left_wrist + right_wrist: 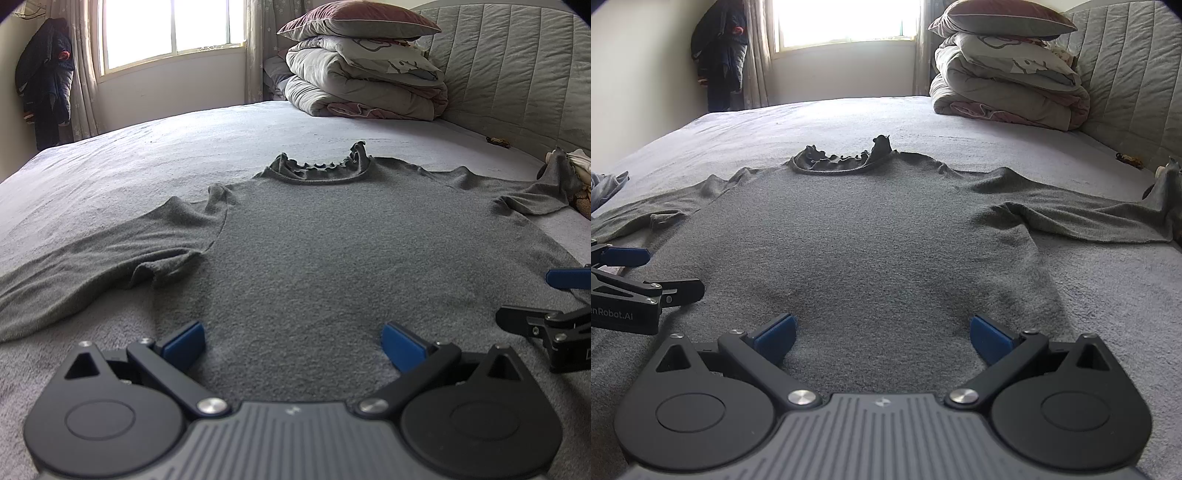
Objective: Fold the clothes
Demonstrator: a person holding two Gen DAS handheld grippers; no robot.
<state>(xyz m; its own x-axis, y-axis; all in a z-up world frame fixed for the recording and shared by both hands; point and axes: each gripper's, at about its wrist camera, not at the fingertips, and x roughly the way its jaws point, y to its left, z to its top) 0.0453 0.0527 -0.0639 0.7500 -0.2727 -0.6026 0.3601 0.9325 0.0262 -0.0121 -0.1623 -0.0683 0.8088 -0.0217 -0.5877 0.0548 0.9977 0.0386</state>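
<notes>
A grey long-sleeved top [314, 240] lies spread flat on the bed, ruffled collar [317, 166] at the far end and sleeves out to both sides; it also shows in the right wrist view [868, 240]. My left gripper [293, 343] is open and empty, low over the top's hem on the left side. My right gripper [882, 338] is open and empty, low over the hem on the right side. Each gripper shows at the edge of the other's view: the right one [546, 295] and the left one [646, 273].
The bed has a grey sheet [129, 147]. Folded quilts and a pillow [362, 62] are stacked at the far right by the padded headboard [517, 74]. More clothes [580, 173] lie at the right edge, and another grey garment [605, 188] at the left.
</notes>
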